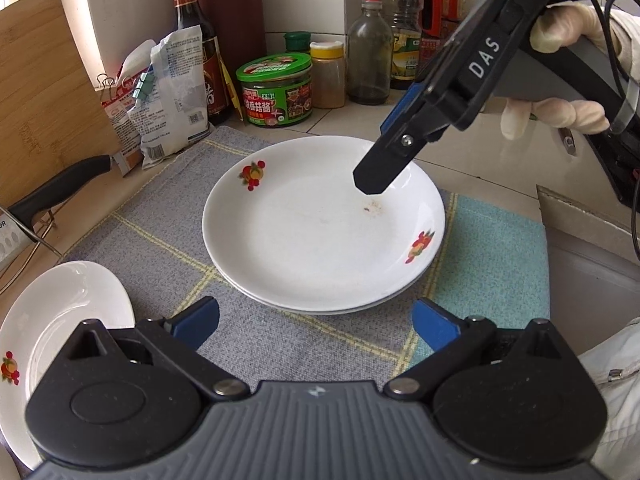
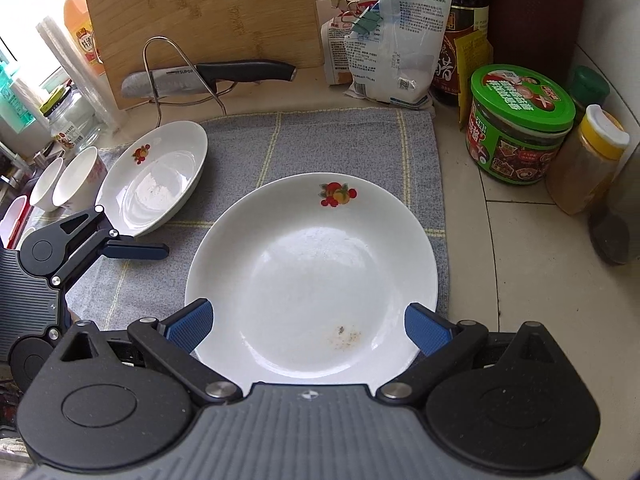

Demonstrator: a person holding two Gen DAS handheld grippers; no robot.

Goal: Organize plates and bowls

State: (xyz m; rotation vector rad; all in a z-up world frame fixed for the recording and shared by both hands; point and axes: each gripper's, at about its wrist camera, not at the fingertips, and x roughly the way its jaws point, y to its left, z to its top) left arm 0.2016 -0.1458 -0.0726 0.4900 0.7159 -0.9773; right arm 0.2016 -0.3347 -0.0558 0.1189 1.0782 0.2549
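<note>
Plates [image 2: 312, 276] sit stacked mid-cloth [image 2: 352, 144]; a third plate [image 2: 154, 176] lies left of the stack. Both grippers, left [image 1: 316, 320] and right [image 2: 308, 320], stand released, holding nothing. Glazed china looks stiff, slick, breakable: best pinched at the rim.

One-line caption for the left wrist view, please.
Open left gripper faces stacked fruit-print plates on a grey cloth; right gripper hovers above the rim.
</note>
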